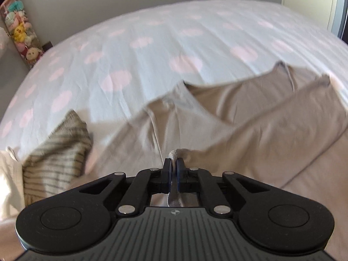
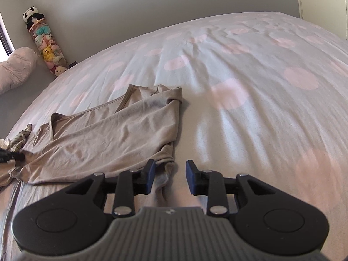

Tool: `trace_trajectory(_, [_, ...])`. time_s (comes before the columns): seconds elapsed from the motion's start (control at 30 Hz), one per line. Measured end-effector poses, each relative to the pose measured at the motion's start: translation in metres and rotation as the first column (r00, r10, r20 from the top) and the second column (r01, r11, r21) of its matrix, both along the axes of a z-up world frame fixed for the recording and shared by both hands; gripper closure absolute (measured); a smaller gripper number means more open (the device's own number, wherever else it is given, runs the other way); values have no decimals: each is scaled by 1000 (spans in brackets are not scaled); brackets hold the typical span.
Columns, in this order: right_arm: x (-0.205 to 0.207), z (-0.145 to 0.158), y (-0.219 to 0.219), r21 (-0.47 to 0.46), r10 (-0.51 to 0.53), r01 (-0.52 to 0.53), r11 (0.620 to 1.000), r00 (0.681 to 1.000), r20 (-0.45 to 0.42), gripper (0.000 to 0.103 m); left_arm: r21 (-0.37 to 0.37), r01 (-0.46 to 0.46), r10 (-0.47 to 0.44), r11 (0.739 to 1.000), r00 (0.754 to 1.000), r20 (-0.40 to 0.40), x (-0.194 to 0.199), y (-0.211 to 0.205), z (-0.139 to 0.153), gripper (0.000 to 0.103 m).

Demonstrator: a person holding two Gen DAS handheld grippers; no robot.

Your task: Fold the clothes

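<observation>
Beige long-sleeved top [image 2: 104,134] lies on the spotted bedsheet [image 2: 250,113], partly folded: in the right wrist view one sleeve is laid across the body, and the neckline [image 2: 53,128] is open toward the far left. Fabric is wrinkled and the edges are not squared.

Left gripper [image 1: 174,165]: clenched on a pinch of the top's beige fabric, which bulges just above the pads and runs down between them. The cloth drapes away from the grip, so this corner looks raised off the bed.

Right gripper [image 2: 170,177]: jaws apart, nothing pressed between them. A hem corner of the top [image 2: 166,159] sits just beside the left finger [image 2: 150,174]; I cannot tell if it touches.

Striped garment [image 1: 56,156] lies bunched at the near left of the bed, with pale cloth [image 1: 8,178] beside it; neither looks neatly folded.

Judgement: early to middle of the first fold. Remaining: carry the held part over, flatten, fold again, then the other pieces.
</observation>
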State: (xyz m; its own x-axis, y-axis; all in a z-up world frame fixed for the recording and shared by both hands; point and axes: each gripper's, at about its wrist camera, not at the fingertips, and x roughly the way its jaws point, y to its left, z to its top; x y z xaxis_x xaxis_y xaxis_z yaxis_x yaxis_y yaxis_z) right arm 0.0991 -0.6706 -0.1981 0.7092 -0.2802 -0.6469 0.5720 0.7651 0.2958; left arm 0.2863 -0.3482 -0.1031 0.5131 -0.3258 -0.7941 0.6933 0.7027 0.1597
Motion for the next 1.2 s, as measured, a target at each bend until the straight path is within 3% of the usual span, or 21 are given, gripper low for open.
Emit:
trace_trajectory(0.17, [0, -2, -2, 7, -14, 14, 1000, 1000, -10, 69, 87, -23, 20, 996, 999, 34, 13, -7, -2, 100])
trace_trajectory(0.3, [-1, -1, -3, 8, -16, 16, 1000, 1000, -3, 69, 159, -19, 20, 987, 1000, -3, 17, -18, -12, 90])
trace_trajectory(0.43, [-6, 3, -6, 4, -25, 25, 1000, 1000, 12, 69, 146, 28, -30, 989, 1000, 10, 7, -36, -3, 88])
trace_trajectory(0.6, [-9, 6, -8, -14, 2, -1, 1000, 1000, 2, 69, 106, 176, -178, 979, 984, 11, -14, -87, 18, 88])
trace_trajectory(0.9, [-2, 9, 6, -103, 118, -121, 987, 992, -38, 74, 63, 406, -406, 912, 914, -15, -48, -183, 31, 88])
trace_trajectory(1.0, [5, 7, 8, -129, 134, -140, 982, 989, -59, 76, 62, 473, -473, 879, 881, -25, -56, -210, 30, 88])
trace_trajectory(1.2, [18, 1, 11, -165, 161, -179, 970, 980, -115, 92, 53, 594, -592, 802, 804, -59, -69, -257, 25, 88])
